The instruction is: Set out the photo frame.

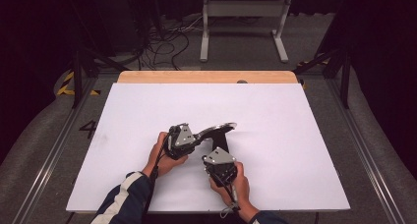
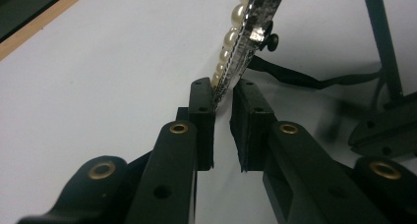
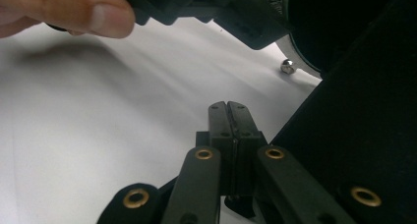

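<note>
A dim room with dark flooring, loose cables and a white metal frame at twelve o'clock surrounds a desk (image 1: 147, 111) covered by a matte white sheet, with a strip of bare wood left at its far edge. Near the middle of the sheet, a long, flat, curved piece (image 1: 216, 129) edged with cream pearl beads and glittering silver is held off the surface. Its long axis runs from about eight o'clock to two o'clock, rising away from the left hand-held gripper (image 2: 223, 94), which is closed on its near end: in the left gripper view the thin sparkling edge is pinched between the two black jaws, the beads lined up along one side and a small dark knob at the other. A dark cord or strap (image 2: 295, 79) lies on the sheet beyond it. The right hand-held gripper (image 3: 228, 108) is at about five o'clock from the piece, its jaws pressed together; whether a thin dark part is caught between them cannot be told. A dark panel (image 3: 364, 121) stands just beside those jaws, and a small shiny stud (image 3: 286, 66) rests farther off. The left hand is judged nearer to the piece.
</note>
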Demonstrator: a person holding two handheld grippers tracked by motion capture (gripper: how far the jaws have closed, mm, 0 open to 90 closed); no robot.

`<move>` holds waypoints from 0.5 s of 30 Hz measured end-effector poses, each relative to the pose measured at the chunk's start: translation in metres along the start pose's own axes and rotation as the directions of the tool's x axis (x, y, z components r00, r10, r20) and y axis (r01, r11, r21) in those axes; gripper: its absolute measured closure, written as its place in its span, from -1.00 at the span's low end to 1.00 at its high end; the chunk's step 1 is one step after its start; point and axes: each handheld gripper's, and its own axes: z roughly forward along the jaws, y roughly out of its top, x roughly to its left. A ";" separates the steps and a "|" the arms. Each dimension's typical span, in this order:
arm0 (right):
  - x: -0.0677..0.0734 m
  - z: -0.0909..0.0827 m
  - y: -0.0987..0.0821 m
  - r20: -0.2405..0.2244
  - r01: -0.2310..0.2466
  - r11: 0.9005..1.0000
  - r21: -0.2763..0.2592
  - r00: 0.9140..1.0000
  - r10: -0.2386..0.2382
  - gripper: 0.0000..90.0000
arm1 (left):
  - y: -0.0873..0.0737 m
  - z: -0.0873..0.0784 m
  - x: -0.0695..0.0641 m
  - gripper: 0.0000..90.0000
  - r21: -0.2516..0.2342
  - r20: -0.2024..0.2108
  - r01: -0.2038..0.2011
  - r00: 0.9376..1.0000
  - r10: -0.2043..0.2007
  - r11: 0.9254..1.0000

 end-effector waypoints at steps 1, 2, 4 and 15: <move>-0.001 -0.001 0.000 -0.001 -0.003 1.000 0.003 1.000 0.003 1.00 | 0.000 0.000 0.000 0.79 0.002 0.001 -0.003 1.000 0.003 1.000; -0.001 -0.001 0.000 -0.001 -0.003 1.000 0.003 1.000 0.003 1.00 | 0.000 -0.001 -0.001 0.79 0.006 0.002 -0.007 1.000 0.007 1.000; -0.003 -0.002 -0.001 -0.008 -0.006 1.000 0.003 1.000 0.006 1.00 | 0.000 -0.002 -0.003 0.79 0.004 0.002 -0.006 1.000 0.006 1.000; -0.011 -0.007 -0.004 -0.038 -0.010 1.000 0.006 0.999 0.010 1.00 | 0.000 -0.006 -0.005 0.79 0.022 0.027 -0.027 0.999 0.026 0.999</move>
